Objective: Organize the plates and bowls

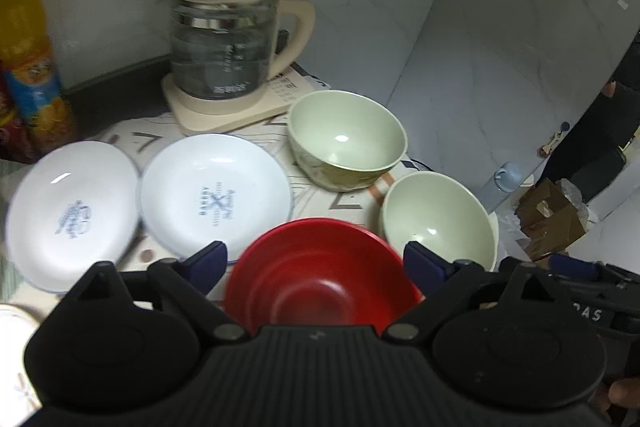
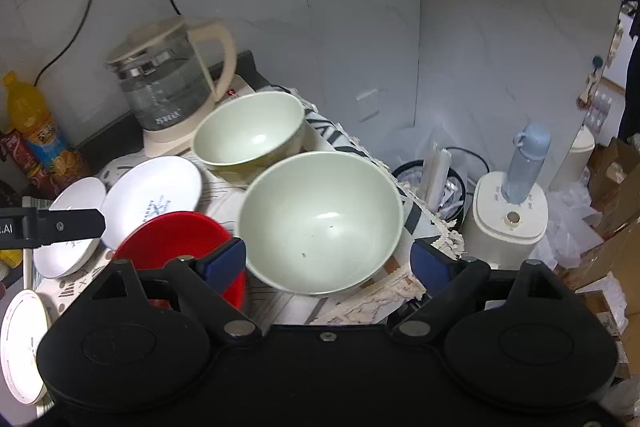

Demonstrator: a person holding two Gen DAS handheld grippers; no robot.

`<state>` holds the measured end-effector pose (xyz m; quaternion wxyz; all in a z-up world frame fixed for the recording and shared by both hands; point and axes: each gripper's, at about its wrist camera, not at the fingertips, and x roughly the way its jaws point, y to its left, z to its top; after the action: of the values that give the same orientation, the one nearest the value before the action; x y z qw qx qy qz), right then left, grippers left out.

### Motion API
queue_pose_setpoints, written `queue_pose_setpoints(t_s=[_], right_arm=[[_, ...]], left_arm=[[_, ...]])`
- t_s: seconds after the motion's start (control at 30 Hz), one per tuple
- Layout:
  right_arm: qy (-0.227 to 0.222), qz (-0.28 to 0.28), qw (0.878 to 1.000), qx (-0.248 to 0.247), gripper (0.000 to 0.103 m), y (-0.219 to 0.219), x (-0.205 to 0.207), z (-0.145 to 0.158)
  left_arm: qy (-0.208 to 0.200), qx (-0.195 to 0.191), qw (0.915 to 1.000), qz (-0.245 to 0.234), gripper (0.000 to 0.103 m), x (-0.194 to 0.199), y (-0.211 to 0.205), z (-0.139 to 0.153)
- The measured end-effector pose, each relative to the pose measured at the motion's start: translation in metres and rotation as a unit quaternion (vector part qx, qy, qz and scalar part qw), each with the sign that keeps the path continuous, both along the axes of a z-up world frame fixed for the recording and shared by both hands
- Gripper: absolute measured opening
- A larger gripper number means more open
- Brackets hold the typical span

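- left gripper (image 1: 316, 263) jaws spread wide, straddling the shallow red plastic bowl (image 1: 320, 275); pads look clear of its rim, nothing pinched
- right gripper (image 2: 328, 259) spread too, lined up on the nearer pale green round bowl (image 2: 320, 221) at the cloth's fringed edge; no contact seen
- likely one gripper per dish, to lift both at once and stack
- dishes lie loose, side by side on the patterned tablecloth (image 2: 276, 301), not sorted yet
- count: 2 pale green bowls, second (image 2: 250, 137) by the glass kettle (image 2: 168, 87); 2 white printed plates (image 1: 216, 195) (image 1: 72, 211); 1 red bowl
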<state>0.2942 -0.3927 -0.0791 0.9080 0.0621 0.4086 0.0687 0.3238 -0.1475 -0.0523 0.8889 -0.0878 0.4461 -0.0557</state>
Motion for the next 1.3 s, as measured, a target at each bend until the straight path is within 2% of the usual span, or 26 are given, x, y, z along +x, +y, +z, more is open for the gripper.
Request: queue_pose_setpoints(t_s=[0.1, 0.23, 0.33, 0.43, 0.53, 0.7, 0.77, 1.0, 1.13, 1.23, 1.3], right_arm=[[0.019, 0.000, 1.000, 0.002, 0.079, -0.010, 0.012, -0.010], [0.043, 0.001, 0.999, 0.010, 0.070, -0.022, 0.027, -0.023], [0.065, 0.000, 0.998, 0.016, 0.068, -0.032, 0.042, -0.037], [0.083, -0.006, 0.996, 0.025, 0.063, -0.042, 0.053, -0.048], [0.100, 0.001, 0.994, 0.038, 0.054, -0.048, 0.063, -0.059], [0.115, 0.020, 0.992, 0.047, 0.052, -0.052, 0.078, -0.070], [0.121, 0.028, 0.991, 0.052, 0.047, -0.052, 0.084, -0.074], [0.153, 0.046, 0.985, 0.061, 0.038, -0.051, 0.102, -0.090], [0.169, 0.049, 0.983, 0.059, 0.024, -0.050, 0.108, -0.099], [0.177, 0.043, 0.980, 0.075, 0.019, -0.052, 0.112, -0.103], [0.180, 0.043, 0.979, 0.083, 0.015, -0.051, 0.114, -0.105]], left_arm=[[0.012, -0.010, 0.9999, 0.000, 0.087, 0.016, -0.007, -0.007], [0.020, 0.001, 0.9998, -0.008, 0.083, 0.037, -0.021, -0.017], [0.034, -0.003, 0.9993, -0.018, 0.082, 0.056, -0.034, -0.025], [0.041, 0.011, 0.9986, -0.031, 0.080, 0.073, -0.050, -0.032], [0.047, 0.018, 0.9979, -0.040, 0.073, 0.089, -0.063, -0.038], [0.051, 0.023, 0.9972, -0.049, 0.066, 0.111, -0.082, -0.047], [0.058, 0.030, 0.9965, -0.052, 0.062, 0.119, -0.089, -0.051], [0.096, 0.060, 0.9919, -0.058, 0.060, 0.143, -0.106, -0.075], [0.110, 0.079, 0.9892, -0.056, 0.046, 0.152, -0.110, -0.088], [0.123, 0.081, 0.9875, -0.056, 0.042, 0.155, -0.112, -0.098], [0.132, 0.079, 0.9863, -0.058, 0.036, 0.157, -0.113, -0.105]])
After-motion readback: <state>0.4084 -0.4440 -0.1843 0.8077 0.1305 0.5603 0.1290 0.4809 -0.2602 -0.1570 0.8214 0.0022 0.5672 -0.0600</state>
